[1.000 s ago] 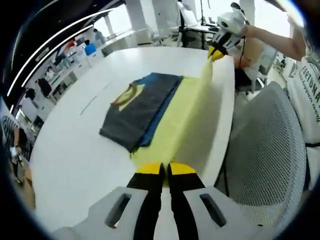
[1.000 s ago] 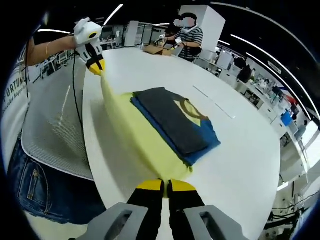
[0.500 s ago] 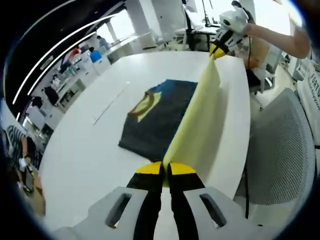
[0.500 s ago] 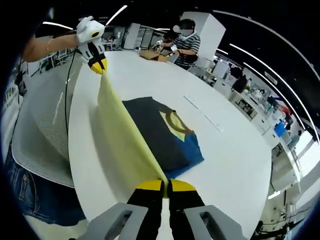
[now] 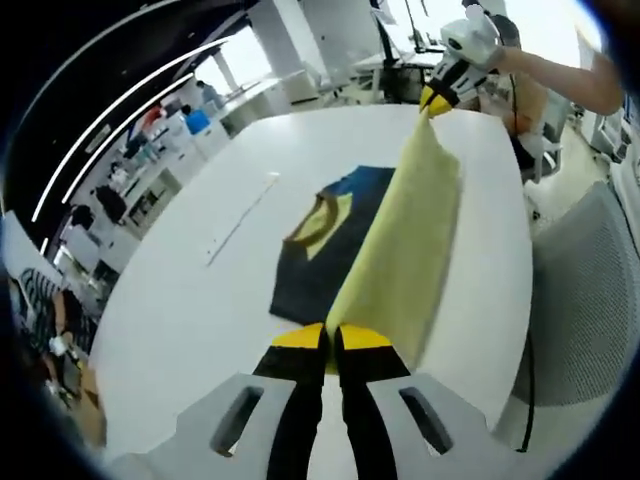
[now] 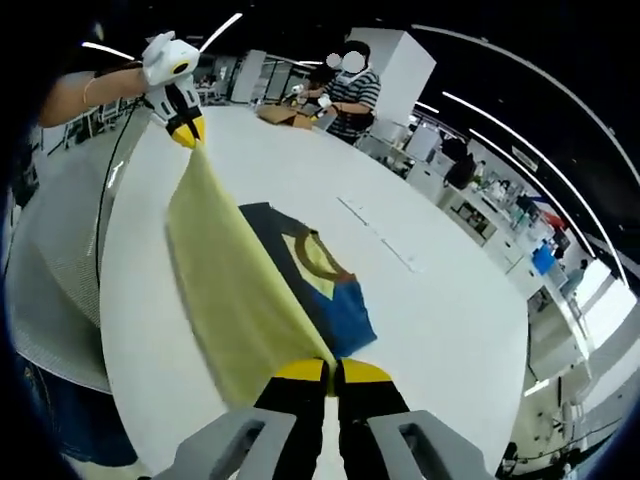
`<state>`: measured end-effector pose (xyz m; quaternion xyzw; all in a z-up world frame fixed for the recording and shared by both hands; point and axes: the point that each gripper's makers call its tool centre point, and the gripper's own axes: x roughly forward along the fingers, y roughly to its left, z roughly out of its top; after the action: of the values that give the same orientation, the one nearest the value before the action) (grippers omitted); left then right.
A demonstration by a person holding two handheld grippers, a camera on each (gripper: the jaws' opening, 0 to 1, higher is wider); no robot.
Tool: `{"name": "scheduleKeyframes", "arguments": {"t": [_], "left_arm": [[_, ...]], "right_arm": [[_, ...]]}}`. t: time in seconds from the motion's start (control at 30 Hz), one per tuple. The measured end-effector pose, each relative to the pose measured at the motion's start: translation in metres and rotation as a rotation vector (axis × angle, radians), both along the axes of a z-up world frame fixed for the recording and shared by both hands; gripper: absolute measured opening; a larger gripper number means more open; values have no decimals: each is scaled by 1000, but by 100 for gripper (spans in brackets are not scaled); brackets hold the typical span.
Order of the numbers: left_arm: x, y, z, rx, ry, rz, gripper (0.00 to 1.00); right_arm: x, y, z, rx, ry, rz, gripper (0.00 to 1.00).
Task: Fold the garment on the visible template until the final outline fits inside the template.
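The garment lies on the white table (image 5: 180,300), folded, with a dark grey and blue body (image 5: 305,270) and a yellow collar (image 5: 322,222). Its wide yellow flap (image 5: 400,240) is lifted off the table and stretched taut between both grippers, hanging over part of the body. My left gripper (image 5: 325,340) is shut on one corner of the flap. My right gripper (image 5: 440,98) holds the far corner. In the right gripper view, the right gripper (image 6: 325,372) is shut on the flap (image 6: 225,270), the left gripper (image 6: 185,128) pinches the other end, and the blue body (image 6: 340,300) shows beside it.
A thin line mark (image 5: 240,215) runs along the table beyond the garment. A grey mesh chair (image 5: 590,300) stands at the near table edge. At the table's far end a person in a striped shirt (image 6: 355,95) handles a cardboard box (image 6: 285,115).
Both grippers have lifted the yellow flap higher and swung it from the table edge over the dark folded body, covering more of it. Both stay shut on the flap.
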<state>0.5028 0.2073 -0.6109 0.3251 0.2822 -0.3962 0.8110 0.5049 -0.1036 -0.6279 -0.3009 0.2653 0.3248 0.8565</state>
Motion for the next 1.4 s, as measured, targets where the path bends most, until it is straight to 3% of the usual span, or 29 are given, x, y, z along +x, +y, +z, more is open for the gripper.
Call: {"name": "scheduleKeyframes", "arguments": {"t": [0.33,0.63,0.9,1.13,1.27,1.4], "left_arm": [[37,-1,3,-8,-54,27,1],[66,2,0,0,-77,63,1],[88,1,-15,18,-65,62,1],[110,2,-31,21,-55,89,1],[122,3,-46,50,-51,77,1],[132,7,-67,77,-16,91,2]], "right_arm": [[42,-2,2,-49,-53,-36,0],[67,0,-4,-111,-75,-40,0],[90,-3,-11,-153,-88,-86,0],[108,-4,-28,-174,-61,-104,0],[118,-4,-42,-191,-42,-109,0],[129,-1,-54,-151,-12,-125,0]]}}
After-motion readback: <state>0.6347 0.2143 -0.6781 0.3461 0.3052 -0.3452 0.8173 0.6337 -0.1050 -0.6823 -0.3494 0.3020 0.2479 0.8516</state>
